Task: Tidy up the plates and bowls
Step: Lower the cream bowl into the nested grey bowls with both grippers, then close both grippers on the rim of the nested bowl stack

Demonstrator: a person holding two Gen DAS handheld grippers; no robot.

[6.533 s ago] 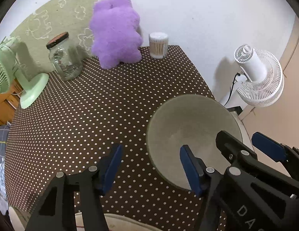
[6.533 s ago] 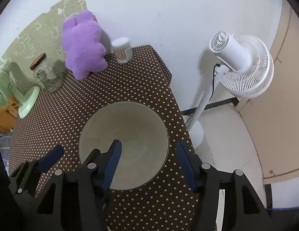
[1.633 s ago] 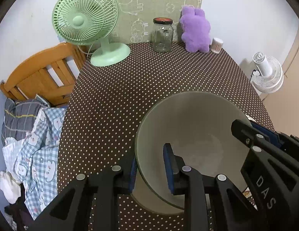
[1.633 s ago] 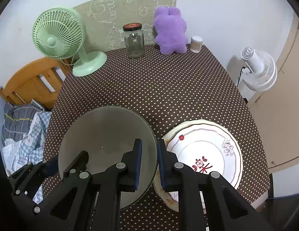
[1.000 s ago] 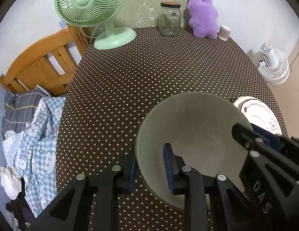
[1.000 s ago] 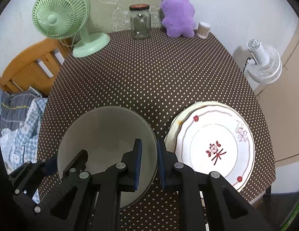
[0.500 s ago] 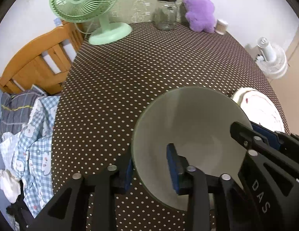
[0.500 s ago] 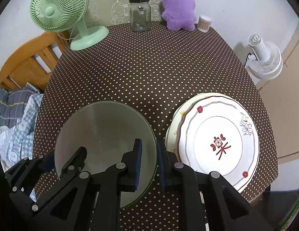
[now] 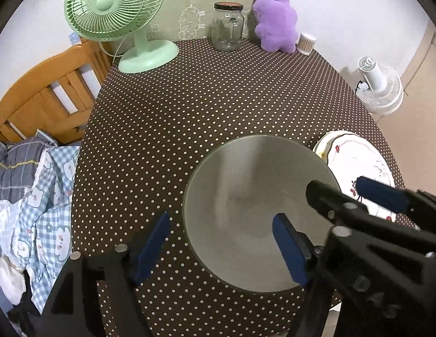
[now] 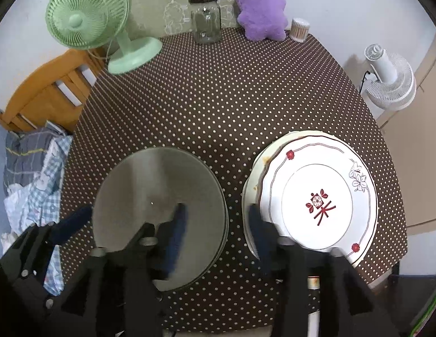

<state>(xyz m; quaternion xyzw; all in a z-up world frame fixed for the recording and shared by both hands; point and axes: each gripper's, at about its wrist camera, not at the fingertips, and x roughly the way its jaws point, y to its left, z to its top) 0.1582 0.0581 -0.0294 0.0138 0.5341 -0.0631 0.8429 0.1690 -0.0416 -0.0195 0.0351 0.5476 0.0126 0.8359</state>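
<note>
A brown dotted table [image 10: 218,106] fills both views. Along its far edge stand a green fan [image 10: 88,16] at the left, a glass jar [image 10: 205,19] in the middle, a purple plush [image 10: 260,8] to its right, and a small tub of swabs [image 10: 299,29] at the far right corner. The jar looks empty apart from some reflections. Off the table's left side are a wooden chair [image 9: 46,95] and a heap of checked cloth [image 9: 35,185]; off its right side a white fan [image 10: 389,81] stands on the floor. The middle of the table lies bare.

The bowl [image 10: 158,213] sits on the near part of the table, grey-green and with nothing in it. Just to its right, apart from it by a narrow strip of cloth, is a stack of plates [image 10: 319,202]; the top plate bears a red flower mark at its centre, and a lower plate's rim shows at the stack's left edge.

The left gripper [image 9: 220,244] has just been opening: its fingers are spread, one outside the bowl's left rim and one inside, and neither pad presses the wall. The right gripper [image 10: 218,227], blurred, has also just been opening; its left finger lies over the bowl, its right finger before the plates' left edge, with the bowl's right rim between them and free.
</note>
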